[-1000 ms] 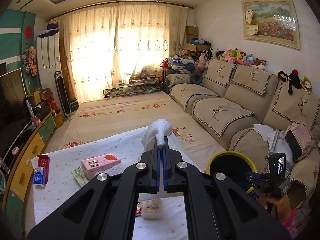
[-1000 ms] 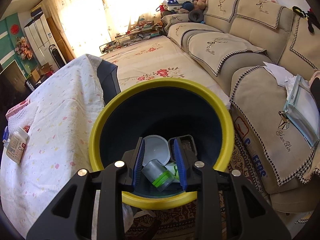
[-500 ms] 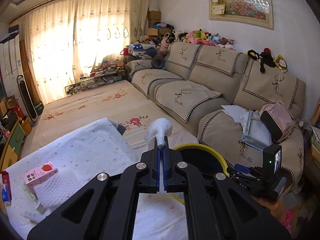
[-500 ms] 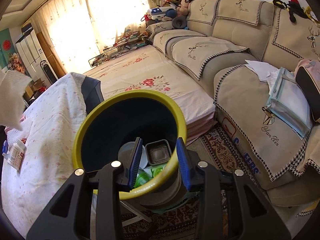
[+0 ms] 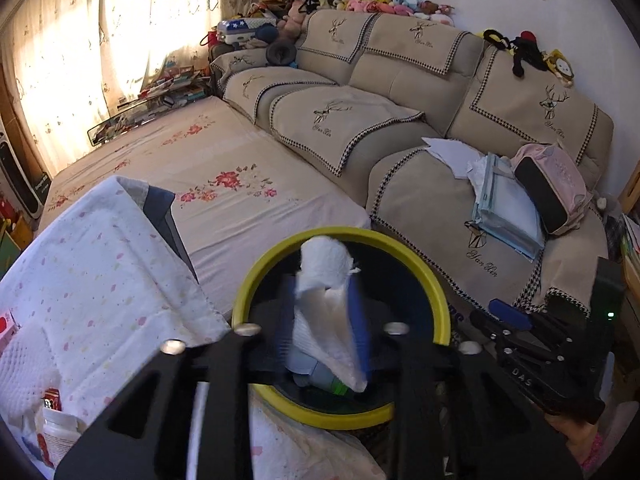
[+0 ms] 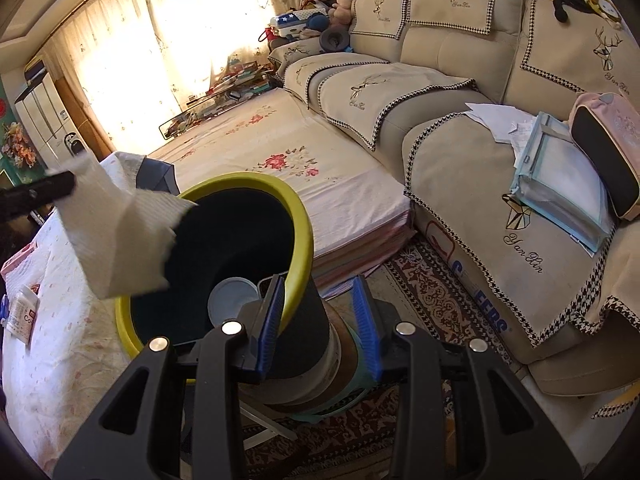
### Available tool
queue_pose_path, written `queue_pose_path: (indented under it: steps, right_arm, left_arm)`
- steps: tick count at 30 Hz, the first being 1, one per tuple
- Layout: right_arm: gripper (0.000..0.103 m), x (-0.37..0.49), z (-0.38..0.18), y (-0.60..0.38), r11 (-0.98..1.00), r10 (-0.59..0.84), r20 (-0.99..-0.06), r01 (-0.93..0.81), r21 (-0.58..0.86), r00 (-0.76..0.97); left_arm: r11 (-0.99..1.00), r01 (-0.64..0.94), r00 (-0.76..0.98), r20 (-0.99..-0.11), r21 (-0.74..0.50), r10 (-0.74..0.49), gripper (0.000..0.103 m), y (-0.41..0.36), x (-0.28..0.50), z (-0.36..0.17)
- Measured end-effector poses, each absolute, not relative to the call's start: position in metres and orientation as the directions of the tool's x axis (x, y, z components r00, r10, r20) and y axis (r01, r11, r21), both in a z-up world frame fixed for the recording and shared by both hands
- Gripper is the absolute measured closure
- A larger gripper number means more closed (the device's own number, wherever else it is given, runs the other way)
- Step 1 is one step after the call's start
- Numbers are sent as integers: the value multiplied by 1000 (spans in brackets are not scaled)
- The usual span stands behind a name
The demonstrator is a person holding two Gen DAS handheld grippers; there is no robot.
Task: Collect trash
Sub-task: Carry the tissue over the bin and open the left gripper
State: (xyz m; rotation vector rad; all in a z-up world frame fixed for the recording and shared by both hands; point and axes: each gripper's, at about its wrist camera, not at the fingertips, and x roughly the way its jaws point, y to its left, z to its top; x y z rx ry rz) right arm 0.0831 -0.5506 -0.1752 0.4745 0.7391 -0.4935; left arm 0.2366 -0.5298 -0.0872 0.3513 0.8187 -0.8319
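Observation:
A dark bin with a yellow rim stands beside the table and holds several pieces of trash. My left gripper is over the bin mouth with its jaws spread, and a white crumpled tissue hangs loose between them. In the right wrist view the tissue hangs over the bin's left rim, at the left gripper's black fingertip. My right gripper is open and empty, its fingers straddling the bin's right wall. It shows at the right in the left wrist view.
A table under a white speckled cloth lies left of the bin, with a small bottle and packets on it. A floral-covered low bed lies behind. A beige sofa with papers and a pink bag stands to the right.
My left gripper swung right from over the table to above the bin and its jaws opened around the tissue. My right gripper shifted from inside the bin mouth to its right wall.

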Motion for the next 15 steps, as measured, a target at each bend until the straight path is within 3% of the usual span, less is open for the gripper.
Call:
queue_pose_path:
  steps: [1,6,15]
  right_arm:
    - [69,82,-176,-551,783,-253,-728,577,232,637]
    - [67,82,-177,-550,782,-246,-730,576,238,637]
    - [67,95,-179,-530,811,-210,-738,536,235,641]
  left_arm:
    - [653,757,416,-760,-15,-499,38,-532,238,-94]
    - [670,743,411,-783,-9,-466,36,-523,239,-113]
    - [714,699,491,-694,-46,-527,29,-432,210,-65]
